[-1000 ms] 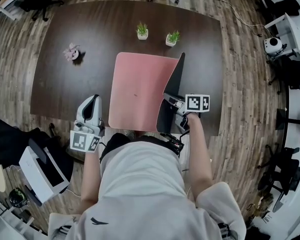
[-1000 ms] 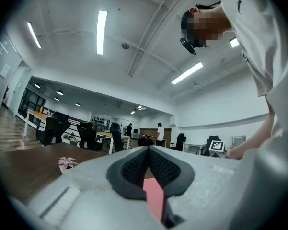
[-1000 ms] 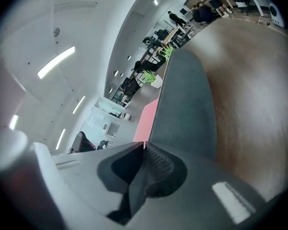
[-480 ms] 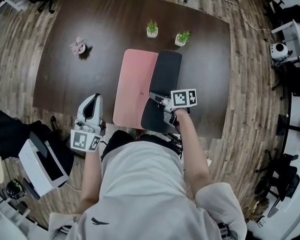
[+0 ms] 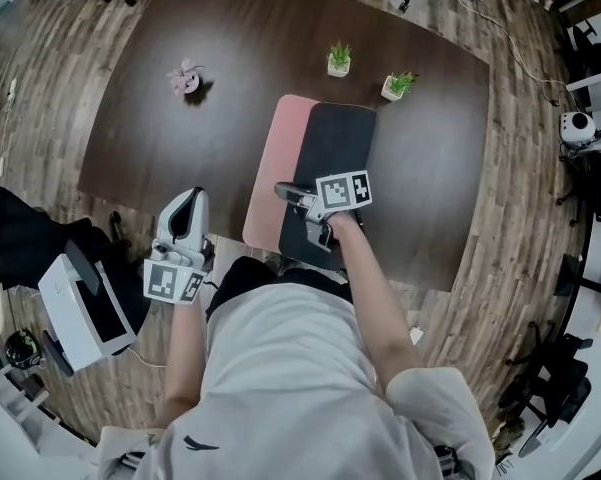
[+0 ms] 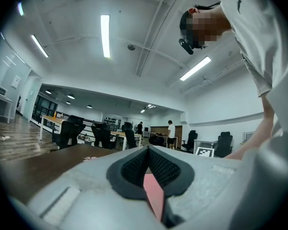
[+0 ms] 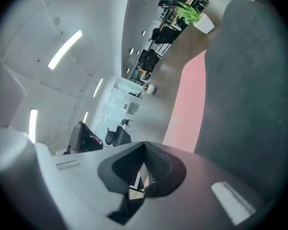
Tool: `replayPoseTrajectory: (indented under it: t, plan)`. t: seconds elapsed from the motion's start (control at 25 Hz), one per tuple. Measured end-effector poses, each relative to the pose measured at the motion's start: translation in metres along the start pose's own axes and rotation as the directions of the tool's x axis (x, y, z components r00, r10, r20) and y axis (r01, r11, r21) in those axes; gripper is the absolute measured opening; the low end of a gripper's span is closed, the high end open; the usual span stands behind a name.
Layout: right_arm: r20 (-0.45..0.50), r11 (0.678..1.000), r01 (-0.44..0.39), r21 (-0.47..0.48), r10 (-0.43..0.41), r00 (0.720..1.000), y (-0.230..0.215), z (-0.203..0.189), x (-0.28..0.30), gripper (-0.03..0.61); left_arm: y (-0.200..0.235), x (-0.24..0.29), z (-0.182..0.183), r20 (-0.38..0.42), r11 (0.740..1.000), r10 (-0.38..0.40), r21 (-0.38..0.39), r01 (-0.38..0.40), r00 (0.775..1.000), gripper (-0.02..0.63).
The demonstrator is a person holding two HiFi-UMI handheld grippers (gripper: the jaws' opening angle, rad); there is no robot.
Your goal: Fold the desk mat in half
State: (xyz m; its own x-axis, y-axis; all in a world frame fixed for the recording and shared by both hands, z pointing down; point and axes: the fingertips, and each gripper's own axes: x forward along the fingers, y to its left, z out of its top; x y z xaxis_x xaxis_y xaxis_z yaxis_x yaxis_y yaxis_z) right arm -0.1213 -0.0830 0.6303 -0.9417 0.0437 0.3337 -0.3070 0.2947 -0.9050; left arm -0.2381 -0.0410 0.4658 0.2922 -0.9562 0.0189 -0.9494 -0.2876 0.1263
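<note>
Now: right hand-held gripper [image 5: 282, 190] pinches desk mat [image 5: 330, 148], flap folded toward nine o'clock. Left hand-held gripper [image 5: 187, 200] pressed together.

Wood-plank flr [image 5: 510, 218], dark brown table [image 5: 180, 148], ofc chairs [image 6: 69, 128], prob. fluorescent ceiling strips [image 6: 105, 36].

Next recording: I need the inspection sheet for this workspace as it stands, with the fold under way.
Surface: dark brown table on a wood-plank floor.
Job's things: desk mat, dark underside turned over the pink face; a pink strip shows along its left side.
Clutter: two potted plants and a small pink ornament beyond the mat, apart from it.
Grippers: right gripper shut on the mat's turned-over edge; left gripper shut, at the table's near edge, off the mat.
Cables: one cable on the floor, upper right.
Surroundings: office chairs; white device beside the person.
</note>
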Motion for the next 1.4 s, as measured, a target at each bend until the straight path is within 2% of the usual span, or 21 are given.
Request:
replayPoseTrajectory:
  t: [0.32,0.6,0.72,0.84,0.96,1.08,1.24,1.4]
  plan:
    - [-0.022,1.0,-0.018,0.018,0.019,1.0,0.002,0.0,0.026,0.0,0.016,-0.016,0.0,-0.009,0.999,0.036,-0.001,-0.036,0.999,0.005]
    - [-0.01,1.0,-0.018,-0.022,0.018,1.0,0.014,0.001,0.016,0.002,0.01,-0.01,-0.002,0.001,1.0,0.013,-0.01,-0.013,1.0,0.005]
    - [0.006,0.996,0.029,-0.083,-0.029,1.0,0.016,0.001,0.003,0.002,0.006,-0.009,-0.003,0.005,1.0,0.002,-0.013,-0.002,1.0,0.005]
    - [0.059,0.981,0.119,-0.153,-0.112,0.992,0.012,0.005,-0.023,0.003,0.001,-0.008,-0.004,0.009,1.0,-0.006,-0.017,0.006,1.0,0.005]
    - [0.127,0.957,0.22,-0.187,-0.199,0.972,0.006,0.01,-0.058,0.015,-0.003,-0.008,-0.003,0.012,1.0,-0.014,-0.02,0.014,1.0,0.005]
    - [0.19,0.936,0.302,-0.18,-0.268,0.944,-0.003,0.013,-0.094,0.069,-0.007,-0.007,-0.003,0.015,1.0,-0.023,-0.021,0.023,1.0,0.005]
    - [0.245,0.899,0.416,-0.139,-0.375,0.894,-0.025,0.011,-0.136,0.146,-0.014,-0.005,-0.004,0.017,0.999,-0.041,-0.021,0.042,0.999,0.005]
    - [0.243,0.841,0.528,-0.118,-0.491,0.836,-0.047,-0.002,-0.163,0.161,-0.022,-0.005,-0.005,0.017,0.998,-0.057,-0.02,0.058,0.998,0.005]
